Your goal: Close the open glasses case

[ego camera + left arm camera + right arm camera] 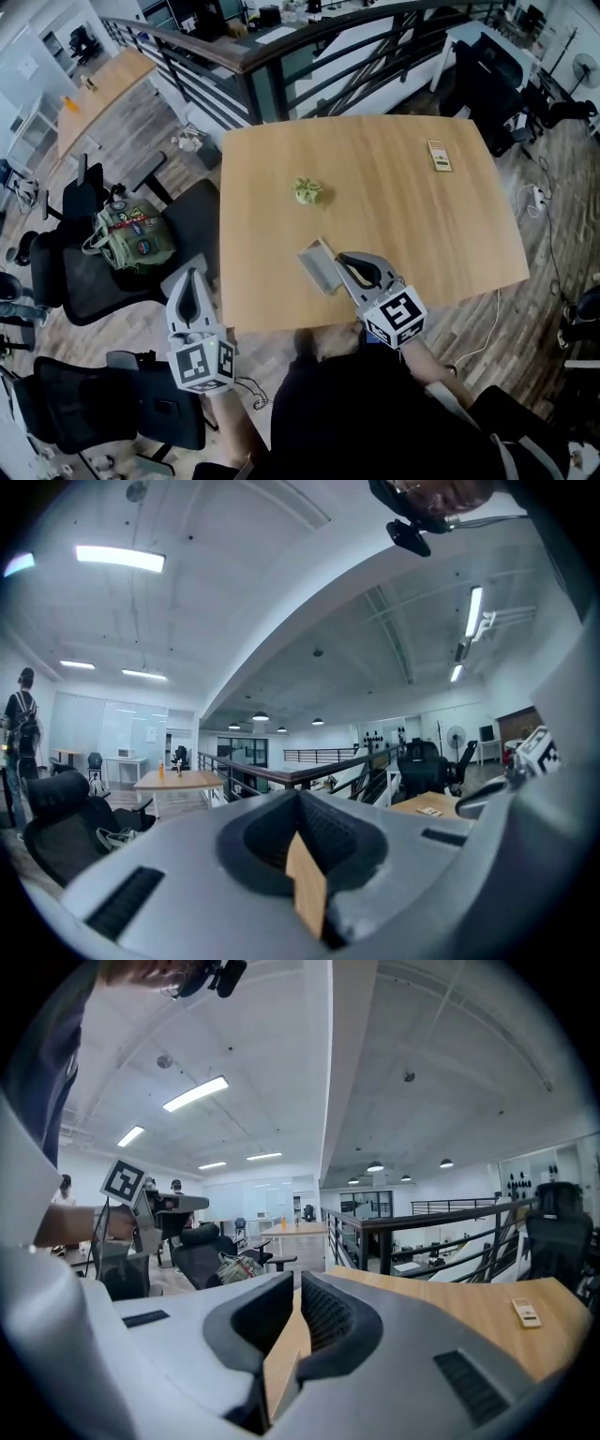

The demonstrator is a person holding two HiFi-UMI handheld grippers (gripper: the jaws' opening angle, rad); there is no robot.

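The open glasses case (pixel 319 265) lies flat on the surface (pixel 403 216), close to its near edge and a little left of its middle. Both grey halves are spread out. From the head view I cannot tell which half is the lid or where the hinge runs. My right tool (pixel 343 260) sits over that same near edge, just beside the case on its right, with the jaws together and nothing between them. My left tool (pixel 193 275) is off the surface's left edge, out over the floor, and it is likewise closed and empty. I expect the case to be a light, stiff shell with a smooth skin, so it will probably skate across the bare wood if I shove it sideways. It should be sturdy enough for a firm press, though a sprung hinge could snap the lid down hard. I would not pinch it. The closed tips of the right tool can act as a blunt finger under the free long edge of the lid, far from the hinge, and tip it over. If the left tool comes onto the surface, it could brace the base against sliding. A green crumpled thing (pixel 307 191) near the surface's middle and a small card (pixel 439 156) by its far right corner are well clear.
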